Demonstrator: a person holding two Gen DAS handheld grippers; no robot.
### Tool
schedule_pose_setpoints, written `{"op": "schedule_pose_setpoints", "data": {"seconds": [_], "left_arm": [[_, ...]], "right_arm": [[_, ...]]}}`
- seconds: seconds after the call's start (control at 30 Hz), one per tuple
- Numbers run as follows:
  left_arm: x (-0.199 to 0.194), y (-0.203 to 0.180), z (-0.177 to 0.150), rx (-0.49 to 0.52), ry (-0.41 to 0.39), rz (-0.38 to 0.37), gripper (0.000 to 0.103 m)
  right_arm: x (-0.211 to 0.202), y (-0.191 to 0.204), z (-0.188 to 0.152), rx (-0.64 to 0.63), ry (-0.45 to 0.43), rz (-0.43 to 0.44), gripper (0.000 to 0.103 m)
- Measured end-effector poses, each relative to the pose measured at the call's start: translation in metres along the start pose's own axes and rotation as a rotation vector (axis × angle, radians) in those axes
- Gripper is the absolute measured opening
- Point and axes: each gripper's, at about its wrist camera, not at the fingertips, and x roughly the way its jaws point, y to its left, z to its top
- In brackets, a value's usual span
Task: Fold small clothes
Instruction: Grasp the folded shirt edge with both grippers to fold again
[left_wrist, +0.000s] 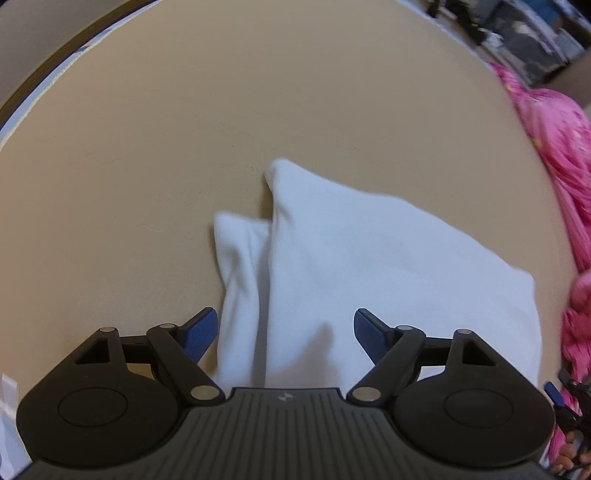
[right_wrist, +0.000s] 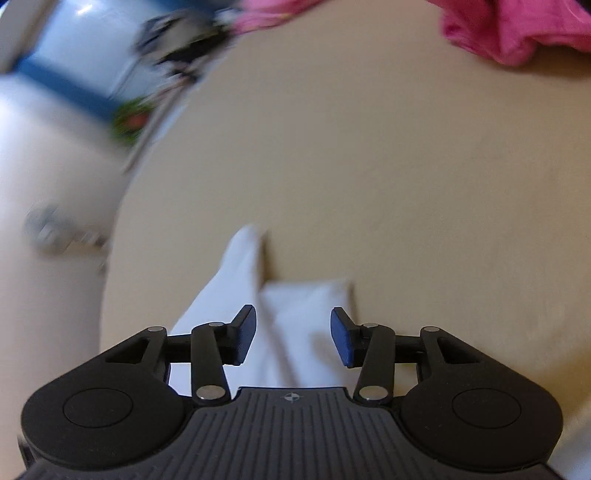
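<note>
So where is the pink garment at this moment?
The pink garment lies bunched along the right edge of the beige table in the left wrist view, beyond the white cloth; the right wrist view shows it at the far top.

No words, brand names or numbers can be read in either view. The only sign is a small round crosshair emblem moulded into the ribbed top of each gripper body, at 6 o'clock: left gripper (left_wrist: 284, 336), right gripper (right_wrist: 292, 335).
</note>
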Motion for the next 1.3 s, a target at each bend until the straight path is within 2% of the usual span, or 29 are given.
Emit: {"op": "schedule_pose_setpoints", "data": {"seconds": [0.07, 0.13, 0.17, 0.23, 0.4, 0.43, 0.47, 0.5, 0.53, 0.57, 0.63, 0.73, 0.8, 0.83, 0.87, 0.9, 0.93, 0.97, 1.03, 1.1, 1.13, 1.17, 1.2, 1.23, 1.27, 1.3], "left_arm": [[-0.012, 0.002, -0.017, 0.014, 0.001, -0.029, 0.085], [-0.02, 0.004, -0.039, 0.036, 0.005, -0.051, 0.085], [-0.017, -0.005, -0.041, 0.05, 0.01, -0.045, 0.085], [-0.018, -0.006, -0.057, 0.073, 0.02, -0.031, 0.085], [-0.004, -0.008, -0.08, 0.09, 0.07, -0.009, 0.085], [-0.003, -0.009, -0.084, 0.091, 0.072, -0.003, 0.078], [-0.005, -0.012, -0.088, 0.096, 0.057, 0.008, 0.06], [-0.008, -0.016, -0.09, 0.107, 0.042, 0.018, 0.051], [-0.014, -0.018, -0.091, 0.115, 0.024, 0.016, 0.035], [-0.021, -0.021, -0.092, 0.12, 0.005, 0.003, 0.024], [-0.034, -0.019, -0.095, 0.129, -0.018, -0.019, 0.019], [-0.043, -0.019, -0.077, 0.125, -0.016, -0.02, 0.021], [-0.04, -0.018, -0.073, 0.123, 0.0, -0.048, 0.039], [-0.035, -0.019, -0.072, 0.118, 0.004, -0.052, 0.054], [-0.032, -0.021, -0.072, 0.118, 0.001, -0.046, 0.064], [-0.031, -0.024, -0.074, 0.125, -0.003, -0.038, 0.066], [-0.029, -0.027, -0.075, 0.133, -0.003, -0.027, 0.069], [-0.025, -0.029, -0.075, 0.138, 0.004, -0.022, 0.069], [-0.013, -0.035, -0.076, 0.146, 0.024, -0.02, 0.068], [-0.004, -0.041, -0.076, 0.178, 0.027, -0.004, 0.058], [-0.002, -0.046, -0.077, 0.203, 0.024, 0.015, 0.035], [-0.001, -0.05, -0.076, 0.229, 0.022, 0.035, 0.019], [-0.002, -0.052, -0.075, 0.242, 0.017, 0.049, 0.015], [-0.004, -0.053, -0.074, 0.244, 0.005, 0.053, 0.011], [-0.01, -0.053, -0.073, 0.244, -0.016, 0.047, 0.01], [-0.017, -0.052, -0.073, 0.244, -0.04, 0.041, 0.01]], "right_arm": [[-0.011, 0.006, -0.018, -0.085, 0.033, 0.009, 0.049], [-0.013, 0.014, -0.033, -0.173, 0.055, -0.014, 0.05], [-0.011, 0.02, -0.039, -0.215, 0.058, -0.03, 0.05], [-0.008, 0.023, -0.05, -0.256, 0.06, -0.061, 0.05], [0.013, 0.034, -0.054, -0.296, 0.043, -0.133, 0.05], [0.015, 0.036, -0.057, -0.292, 0.052, -0.134, 0.049], [0.015, 0.038, -0.057, -0.288, 0.062, -0.13, 0.037], [0.017, 0.041, -0.058, -0.292, 0.066, -0.124, 0.026], [0.016, 0.044, -0.061, -0.299, 0.064, -0.118, 0.008], [0.009, 0.049, -0.061, -0.309, 0.052, -0.103, 0.008], [-0.003, 0.055, -0.059, -0.321, 0.021, -0.049, 0.008], [-0.015, 0.055, -0.055, -0.319, 0.01, -0.024, 0.009], [-0.017, 0.048, -0.054, -0.305, 0.007, -0.046, 0.012], [-0.016, 0.042, -0.054, -0.285, 0.015, -0.046, 0.012], [-0.014, 0.036, -0.054, -0.254, 0.032, -0.045, 0.017], [-0.008, 0.029, -0.054, -0.221, 0.048, -0.047, 0.023], [-0.007, 0.023, -0.055, -0.194, 0.055, -0.054, 0.034], [-0.002, 0.019, -0.057, -0.183, 0.054, -0.055, 0.042], [0.002, 0.016, -0.066, -0.194, 0.053, -0.055, 0.046], [0.006, 0.017, -0.069, -0.216, 0.055, -0.054, 0.048], [0.006, 0.019, -0.07, -0.219, 0.054, -0.051, 0.048], [0.003, 0.02, -0.071, -0.219, 0.051, -0.039, 0.049], [0.003, 0.022, -0.071, -0.221, 0.05, -0.023, 0.047], [0.004, 0.026, -0.072, -0.229, 0.052, -0.012, 0.028], [0.005, 0.03, -0.072, -0.252, 0.055, -0.007, 0.0], [0.005, 0.034, -0.072, -0.27, 0.052, -0.021, 0.0]]}}
